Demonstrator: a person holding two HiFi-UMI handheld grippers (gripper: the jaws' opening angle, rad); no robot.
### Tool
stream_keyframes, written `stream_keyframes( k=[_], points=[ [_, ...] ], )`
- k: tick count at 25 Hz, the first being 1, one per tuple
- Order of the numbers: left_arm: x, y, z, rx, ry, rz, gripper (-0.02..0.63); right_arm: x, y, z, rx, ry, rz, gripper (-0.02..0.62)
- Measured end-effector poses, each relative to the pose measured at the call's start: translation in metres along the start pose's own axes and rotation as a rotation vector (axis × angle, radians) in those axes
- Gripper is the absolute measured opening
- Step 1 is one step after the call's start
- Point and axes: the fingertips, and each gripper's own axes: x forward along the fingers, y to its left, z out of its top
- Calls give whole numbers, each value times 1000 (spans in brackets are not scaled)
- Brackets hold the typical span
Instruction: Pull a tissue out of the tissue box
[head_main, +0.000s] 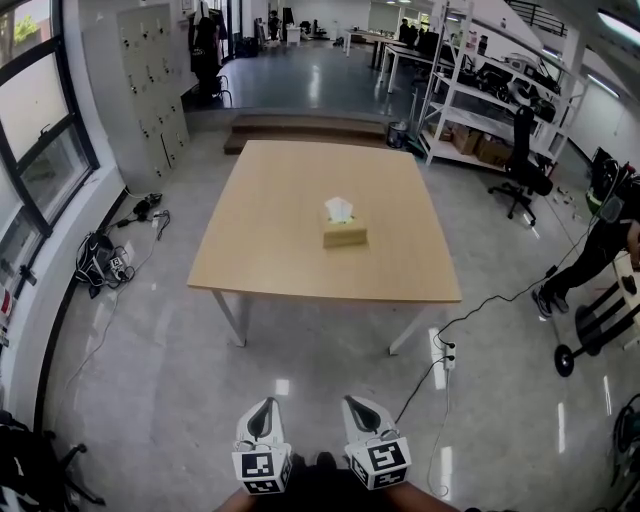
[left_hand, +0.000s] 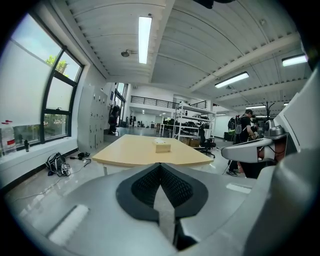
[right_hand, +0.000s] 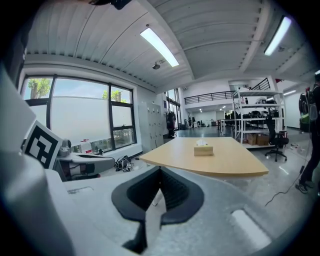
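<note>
Tissue box (head_main: 344, 232) on table (head_main: 270, 210); L tool (head_main: 264, 402), R tool (head_main: 356, 401) closed, empty.

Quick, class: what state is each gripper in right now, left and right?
The grey left gripper: closed, jaws together, holding nothing.
The grey right gripper: closed, jaws together, holding nothing.

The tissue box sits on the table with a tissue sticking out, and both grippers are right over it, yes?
Not quite. The tissue box sits on the table with a tissue sticking out, but the left gripper and right gripper are not over it: the head view shows them well short of the table's near edge, above the floor.
</note>
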Motion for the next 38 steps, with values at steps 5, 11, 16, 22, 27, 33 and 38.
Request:
stream_keyframes(
  k=[5,11,16,22,27,33,38],
  points=[
    [7,35,11,-1,3,12,18,28,15,15,22,-12,-9,-8],
    [16,73,33,-12,-12,15,18,57,34,39,6,-17,-16,-8],
    [22,86,46,-49,-34,-20,18,69,45,51,-25,-19,-45,-8],
    [39,85,52,-79,-51,-96,18,74,45,52,-45,-7,-104,-8],
    [45,79,54,-94,-34,-128,18,69,41,60,-56,-4,-134,-8],
    [63,76,61,-75,-36,-128,18,79,26,58,-37,-9,-133,-8],
    [84,77,59,-51,-22,-106,18,102,10,65,-21,-18,-98,-8]
  ],
)
